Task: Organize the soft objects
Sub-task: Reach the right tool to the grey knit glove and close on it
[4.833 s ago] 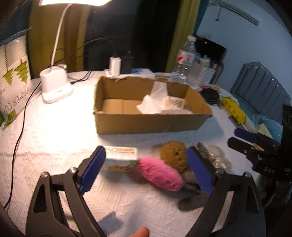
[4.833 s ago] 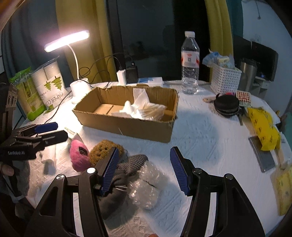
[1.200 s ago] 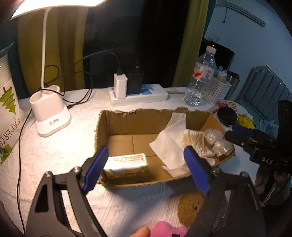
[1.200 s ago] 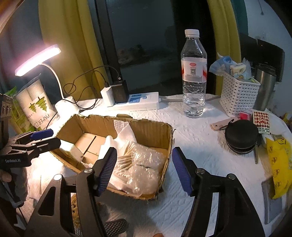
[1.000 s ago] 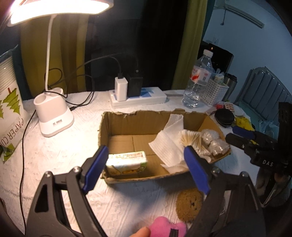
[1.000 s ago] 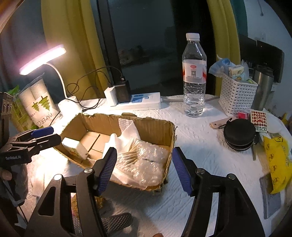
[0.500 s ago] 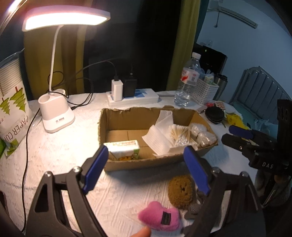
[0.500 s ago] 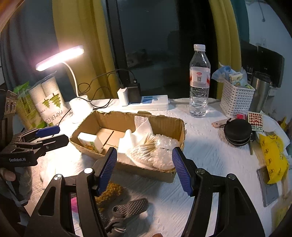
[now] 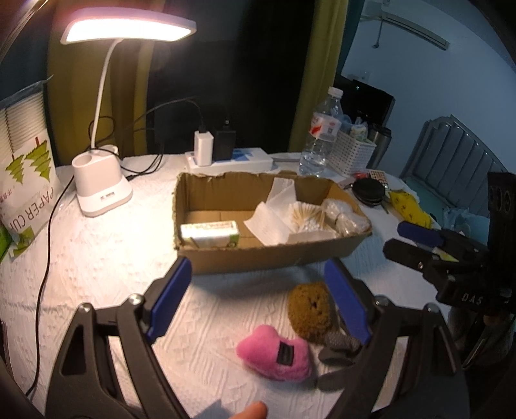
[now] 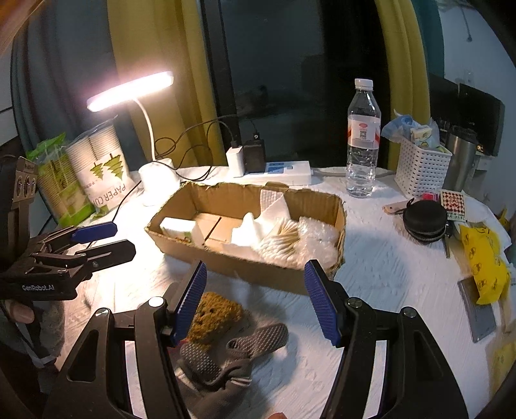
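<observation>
Your left tongs (image 9: 258,299) and right tongs (image 10: 254,298) both gape wide, holding nothing (above the white tablecloth), with pink plush (image 9: 275,353), brown sponge (image 9: 309,311) and grey socks (image 10: 232,354) lying before the cardboard box (image 9: 258,258).

Two wrist fisheyes, angled down over the table, left and right, both near the cardboard box (image 9: 258,254) (image 10: 245,270)

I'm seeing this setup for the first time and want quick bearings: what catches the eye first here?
The lit desk lamp glares over the table's far left corner. Mid-table sits an open cardboard box holding tissue, cotton swabs and bubble wrap. In front of it, on the white cloth, lie a pink plush, a brown sponge and a grey sock, framed by two open, empty claws.
</observation>
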Action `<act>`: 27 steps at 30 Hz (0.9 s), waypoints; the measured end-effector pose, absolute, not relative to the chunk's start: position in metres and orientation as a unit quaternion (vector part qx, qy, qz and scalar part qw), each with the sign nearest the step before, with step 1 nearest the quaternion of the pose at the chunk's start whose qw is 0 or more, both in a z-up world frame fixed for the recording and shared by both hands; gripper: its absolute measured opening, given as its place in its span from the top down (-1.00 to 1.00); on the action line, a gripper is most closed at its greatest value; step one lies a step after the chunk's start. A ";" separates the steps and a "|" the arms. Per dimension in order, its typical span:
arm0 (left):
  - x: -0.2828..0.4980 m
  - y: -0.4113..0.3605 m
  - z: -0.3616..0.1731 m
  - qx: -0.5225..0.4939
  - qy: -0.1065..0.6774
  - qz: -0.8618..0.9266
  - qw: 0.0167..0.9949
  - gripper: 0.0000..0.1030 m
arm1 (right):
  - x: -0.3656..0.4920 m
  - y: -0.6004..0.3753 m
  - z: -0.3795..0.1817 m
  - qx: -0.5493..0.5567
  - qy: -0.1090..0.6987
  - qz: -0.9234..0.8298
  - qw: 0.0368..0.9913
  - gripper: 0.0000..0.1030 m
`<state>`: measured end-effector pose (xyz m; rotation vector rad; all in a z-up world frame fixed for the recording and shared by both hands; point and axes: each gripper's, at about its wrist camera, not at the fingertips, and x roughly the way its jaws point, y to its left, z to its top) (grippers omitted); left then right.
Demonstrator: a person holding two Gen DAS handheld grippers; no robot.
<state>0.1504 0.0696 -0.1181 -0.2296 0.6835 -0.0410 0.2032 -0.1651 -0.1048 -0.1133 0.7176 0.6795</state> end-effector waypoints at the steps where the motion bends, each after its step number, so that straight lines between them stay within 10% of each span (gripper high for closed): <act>1: 0.148 0.069 -0.119 -0.112 0.335 -0.021 0.935 -0.67 | 0.200 -0.165 -0.106 -0.054 0.345 0.326 0.878 -0.29; 27: 0.120 0.054 -0.164 -0.112 0.382 -0.019 0.917 -0.67 | 0.164 -0.160 -0.175 -0.083 0.424 0.341 0.835 -0.28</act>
